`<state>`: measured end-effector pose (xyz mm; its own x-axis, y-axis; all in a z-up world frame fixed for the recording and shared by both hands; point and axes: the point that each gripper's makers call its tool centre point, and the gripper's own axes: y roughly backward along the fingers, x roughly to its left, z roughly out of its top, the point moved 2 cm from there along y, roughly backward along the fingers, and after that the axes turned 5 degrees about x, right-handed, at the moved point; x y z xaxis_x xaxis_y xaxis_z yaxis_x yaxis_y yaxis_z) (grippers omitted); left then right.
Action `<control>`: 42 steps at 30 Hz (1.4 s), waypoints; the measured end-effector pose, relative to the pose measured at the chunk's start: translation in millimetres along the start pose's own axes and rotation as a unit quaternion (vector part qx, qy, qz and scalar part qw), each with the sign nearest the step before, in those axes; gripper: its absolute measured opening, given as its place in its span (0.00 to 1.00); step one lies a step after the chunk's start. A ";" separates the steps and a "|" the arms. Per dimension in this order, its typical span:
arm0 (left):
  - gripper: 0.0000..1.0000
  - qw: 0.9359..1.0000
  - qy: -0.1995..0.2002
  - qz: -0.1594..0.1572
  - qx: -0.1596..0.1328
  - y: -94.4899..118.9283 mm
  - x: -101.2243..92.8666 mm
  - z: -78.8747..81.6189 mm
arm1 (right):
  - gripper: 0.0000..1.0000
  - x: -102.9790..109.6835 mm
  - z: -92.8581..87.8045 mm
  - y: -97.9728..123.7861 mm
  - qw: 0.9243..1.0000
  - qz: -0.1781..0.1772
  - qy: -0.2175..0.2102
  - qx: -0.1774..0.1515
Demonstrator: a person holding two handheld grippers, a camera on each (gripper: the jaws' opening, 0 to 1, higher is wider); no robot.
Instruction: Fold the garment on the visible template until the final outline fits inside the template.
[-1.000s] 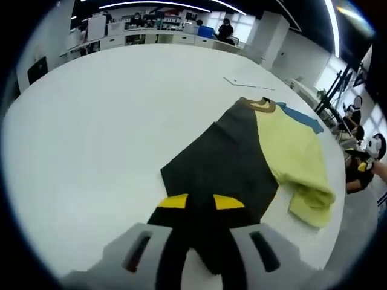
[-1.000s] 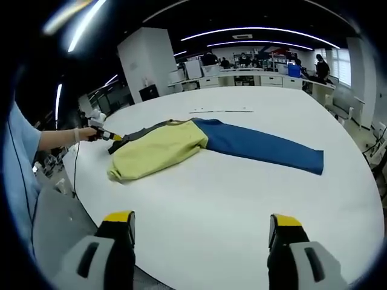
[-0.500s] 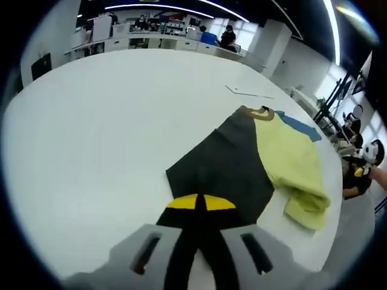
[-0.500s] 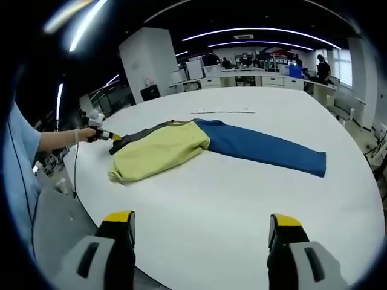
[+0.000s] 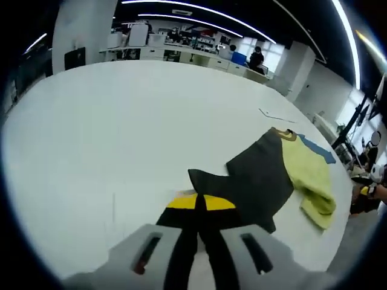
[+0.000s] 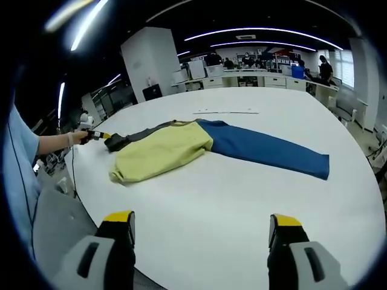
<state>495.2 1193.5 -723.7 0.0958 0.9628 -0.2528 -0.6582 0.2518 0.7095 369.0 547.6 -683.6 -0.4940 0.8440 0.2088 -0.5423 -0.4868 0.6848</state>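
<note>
Counter: broad, white and round-edged, bearing the whole garment; also seen in the left gripper view. Background: an open office hall with ceiling light strips, desks and several people at the far side. Garment: a long-sleeved top laid flat on the counter, in three colour blocks. Its blue sleeve stretches out straight toward the right of the right gripper view; the yellow body panel lies in the middle with its lower edge bunched; the dark grey sleeve runs off toward the counter's left edge. In the left gripper view the dark grey sleeve spreads from the near jaws up to the brown collar, with the yellow panel beside it and a strip of blue beyond. Thin line on the counter: a faint strip past the collar, too small to identify. Left hand-held gripper: jaws closed together, yellow tips touching, pinching the end of the dark grey sleeve; in the right gripper view it appears at the counter's left edge, held by a gloved hand on a bare forearm, meeting the sleeve end. Right hand-held gripper: jaws spread wide apart, holding nothing, hovering over bare counter well apart from the garment.
</note>
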 end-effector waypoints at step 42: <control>0.00 0.993 0.080 0.091 0.018 32.0 71.0 -63.5 | 0.92 6.6 -3.0 -5.8 1.000 0.007 0.002 0.005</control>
<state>433.5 1263.7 -760.7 -0.1427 0.9656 -0.2174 -0.6262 0.0820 0.7754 366.8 555.3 -688.3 -0.5041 0.8359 0.2169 -0.5282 -0.4971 0.6884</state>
